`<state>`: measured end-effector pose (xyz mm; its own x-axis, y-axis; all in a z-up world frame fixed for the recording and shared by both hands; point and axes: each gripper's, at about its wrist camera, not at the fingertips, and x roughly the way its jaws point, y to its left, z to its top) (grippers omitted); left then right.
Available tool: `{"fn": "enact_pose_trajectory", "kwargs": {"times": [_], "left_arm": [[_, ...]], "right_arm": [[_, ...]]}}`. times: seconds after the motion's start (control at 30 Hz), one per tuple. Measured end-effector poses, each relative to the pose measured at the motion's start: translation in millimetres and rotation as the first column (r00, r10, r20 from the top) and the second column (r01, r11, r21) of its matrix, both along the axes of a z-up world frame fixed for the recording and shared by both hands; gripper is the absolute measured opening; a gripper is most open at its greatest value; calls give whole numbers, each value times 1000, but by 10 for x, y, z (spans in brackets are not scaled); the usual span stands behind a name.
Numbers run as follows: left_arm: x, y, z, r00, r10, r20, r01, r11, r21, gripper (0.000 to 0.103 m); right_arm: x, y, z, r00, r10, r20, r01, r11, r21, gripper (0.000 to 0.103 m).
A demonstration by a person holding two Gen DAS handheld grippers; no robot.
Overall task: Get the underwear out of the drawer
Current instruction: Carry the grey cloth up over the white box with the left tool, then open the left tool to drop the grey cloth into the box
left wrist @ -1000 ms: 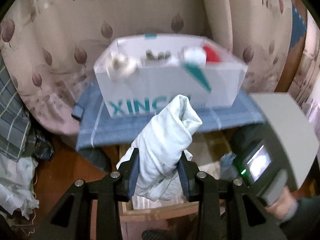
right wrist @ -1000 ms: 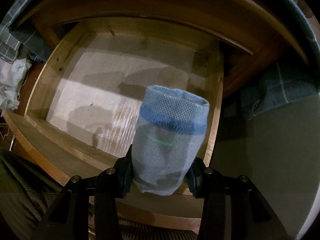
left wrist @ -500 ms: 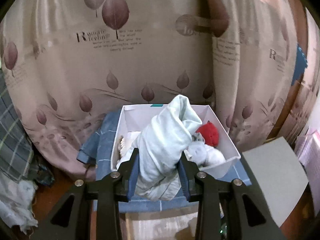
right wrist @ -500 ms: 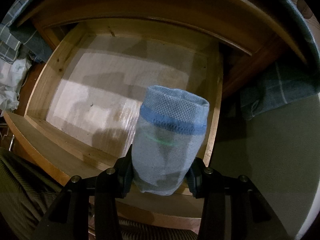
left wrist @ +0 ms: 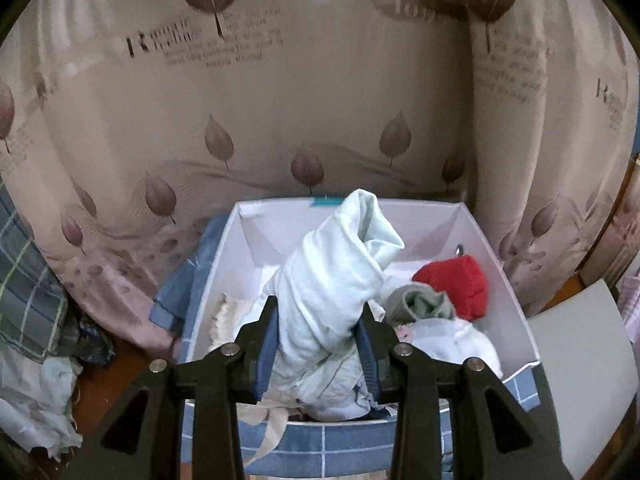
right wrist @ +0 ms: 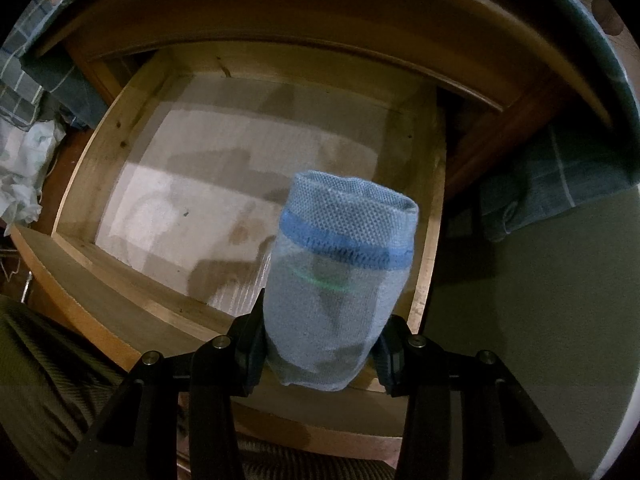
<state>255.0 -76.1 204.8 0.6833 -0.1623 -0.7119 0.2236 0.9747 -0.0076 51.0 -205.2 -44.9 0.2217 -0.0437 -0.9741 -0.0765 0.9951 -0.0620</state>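
- My left gripper (left wrist: pixel 318 344) is clamped partway on a pale rolled garment (left wrist: pixel 332 292), holding it over the white box (left wrist: pixel 508 280).
- My right gripper (right wrist: pixel 322 346) pinches a blue mesh underwear roll (right wrist: pixel 340 276) above the bare wooden drawer (right wrist: pixel 120 128).
- Both rolls look light, soft and likely to unroll, so I grip mid-bundle.
- Each roll stands up between the jaws, top poking beyond the fingertips.

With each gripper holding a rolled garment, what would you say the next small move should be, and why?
Probably lower the left gripper a little and release its pale rolled garment into the white box: it hangs right over the box, beside the red bundle. The right gripper holds its blue roll over the drawer.
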Motion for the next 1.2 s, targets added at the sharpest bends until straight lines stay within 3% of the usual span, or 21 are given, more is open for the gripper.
{"fn": "enact_pose_trajectory", "kwargs": {"times": [0.13,0.53,0.73,1.2], "left_arm": [[128,-12,-268,997,18,-75,-19,1000,-12,36],[139,-166,-419,998,17,-60,-13,998,61,43],[151,-198,-389,998,26,-61,-20,995,96,56],[-114,-55,-5,997,23,75,-27,998,55,58]], "right_arm": [[-1,3,1,1000,0,0,0,1000,2,41],[3,12,2,1000,3,-4,-3,1000,4,41],[13,15,-1,1000,4,-6,-4,1000,2,41],[10,43,-10,1000,9,-6,-9,1000,-12,41]]}}
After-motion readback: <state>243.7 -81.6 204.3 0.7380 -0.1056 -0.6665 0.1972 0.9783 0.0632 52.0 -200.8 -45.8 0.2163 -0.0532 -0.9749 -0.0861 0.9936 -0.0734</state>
